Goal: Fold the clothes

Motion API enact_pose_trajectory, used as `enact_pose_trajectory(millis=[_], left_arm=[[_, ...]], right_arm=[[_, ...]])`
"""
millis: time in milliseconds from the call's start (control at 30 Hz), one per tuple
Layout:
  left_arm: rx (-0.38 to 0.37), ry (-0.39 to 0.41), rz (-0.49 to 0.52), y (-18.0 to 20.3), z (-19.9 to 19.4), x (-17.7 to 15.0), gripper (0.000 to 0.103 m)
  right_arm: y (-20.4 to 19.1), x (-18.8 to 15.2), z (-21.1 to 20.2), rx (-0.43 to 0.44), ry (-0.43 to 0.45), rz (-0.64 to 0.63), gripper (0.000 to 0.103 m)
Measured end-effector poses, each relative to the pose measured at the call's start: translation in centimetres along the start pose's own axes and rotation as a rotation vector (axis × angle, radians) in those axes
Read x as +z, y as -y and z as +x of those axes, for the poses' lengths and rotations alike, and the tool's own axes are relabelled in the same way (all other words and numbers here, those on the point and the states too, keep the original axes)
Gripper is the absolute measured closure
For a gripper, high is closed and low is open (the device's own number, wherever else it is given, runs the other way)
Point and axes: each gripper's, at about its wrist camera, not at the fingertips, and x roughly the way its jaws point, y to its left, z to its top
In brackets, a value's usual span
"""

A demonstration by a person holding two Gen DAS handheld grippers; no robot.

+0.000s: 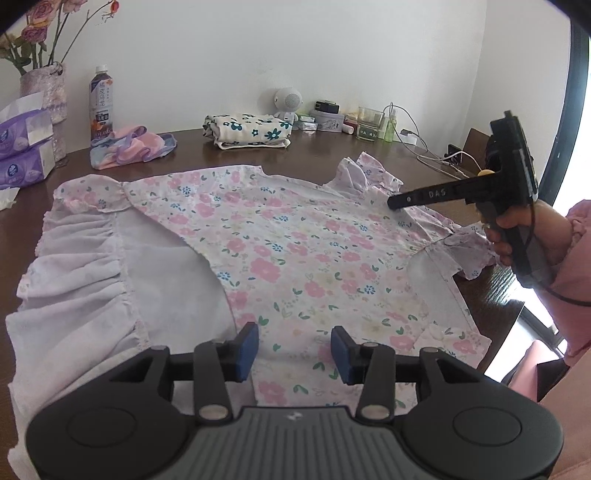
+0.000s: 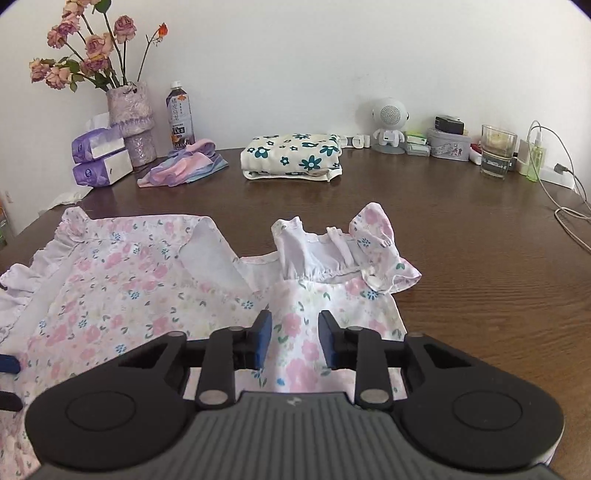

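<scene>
We've got the floral dress [image 1: 280,236] spread flat on the counter [image 2: 461,258], our left gripper [image 1: 294,352] open over its middle and our right gripper [image 2: 294,341] open astride a raised fold.

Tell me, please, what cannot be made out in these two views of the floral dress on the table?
- Near hem of the floral dress: left wrist view, hidden behind the left gripper.
- Dress's lower part: right wrist view, covered by the right gripper.
- Whether the right gripper's jaws pinch the fabric: unclear from either view.
- Bottle label text: too small.
- Flowers: left wrist view, cut off by the frame edge.
</scene>
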Motion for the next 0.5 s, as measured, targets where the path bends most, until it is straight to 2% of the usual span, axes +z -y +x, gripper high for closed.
enact_pose_trajectory(millis=[67, 133, 200, 300, 433, 500], left_arm=[[-0.009, 0.011, -0.030, -0.4, -0.2, -0.2, 0.061], [-0.023, 0.015, -0.065, -0.9, -0.3, -0.2, 0.061], [-0.027, 0.015, -0.078, -1.0, -0.3, -0.1, 0.061], [-0.010, 0.014, -0.072, -0.7, -0.2, 0.0, 0.061], [0.004, 0.022, -0.083, -0.5, -0.2, -0.1, 0.061], [0.006, 0.026, -0.090, -0.5, -0.2, -0.2, 0.061]], right_arm=[[0.8, -0.5, 1.3, -0.033, -0.040, -0.001, 0.079], [2.1, -1.1, 1.2, -0.050, -0.029, 0.027, 0.079], [3.7, -1.4, 0.9, -0.121, -0.017, 0.059, 0.079], [5.3, -1.6, 0.2, -0.137, -0.008, 0.135, 0.079], [2.6, -1.8, -2.0, 0.007, 0.045, 0.085, 0.079], [1.1, -1.9, -1.8, 0.041, 0.031, 0.046, 0.079]])
